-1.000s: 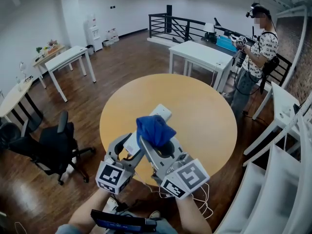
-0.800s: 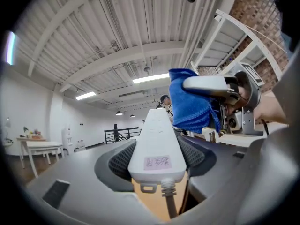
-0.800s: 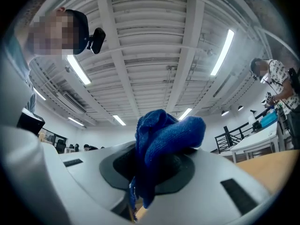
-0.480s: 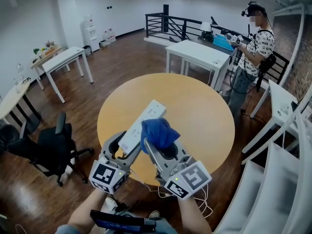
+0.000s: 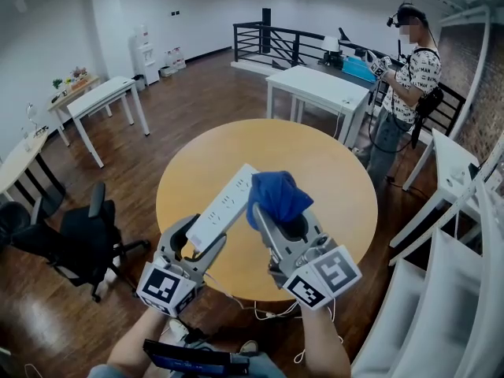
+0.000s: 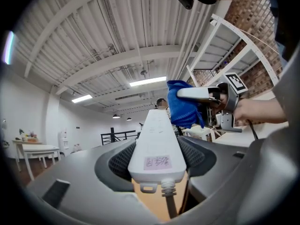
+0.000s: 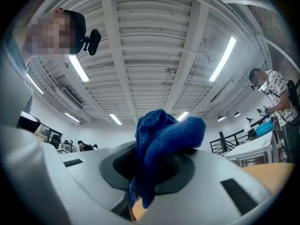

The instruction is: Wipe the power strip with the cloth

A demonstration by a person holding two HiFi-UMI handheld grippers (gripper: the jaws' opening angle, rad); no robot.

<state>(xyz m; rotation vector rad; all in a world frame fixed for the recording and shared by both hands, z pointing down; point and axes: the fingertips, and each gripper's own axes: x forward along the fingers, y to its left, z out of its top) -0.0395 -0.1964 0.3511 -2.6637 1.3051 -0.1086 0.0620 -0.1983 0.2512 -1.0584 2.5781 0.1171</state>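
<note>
My left gripper (image 5: 197,239) is shut on the cable end of a white power strip (image 5: 222,205), held above the round wooden table (image 5: 331,179) and pointing away from me. In the left gripper view the power strip (image 6: 157,142) lies between the jaws of the left gripper (image 6: 157,161), cable toward the camera. My right gripper (image 5: 285,219) is shut on a bunched blue cloth (image 5: 278,195), which hangs just right of the strip's far end. The cloth (image 7: 161,142) fills the right gripper (image 7: 154,170). From the left gripper view, the cloth (image 6: 183,108) sits beside the strip, apart from it.
A person (image 5: 408,69) with grippers stands at the back right beside a white table (image 5: 319,85). A black office chair (image 5: 83,235) is at the left. White shelving (image 5: 465,235) lines the right. The strip's cable (image 5: 264,312) dangles below the table edge.
The right gripper has carried the blue cloth off the strip's middle and to the right, past its far end, uncovering the strip. The left gripper and the strip have barely moved.
</note>
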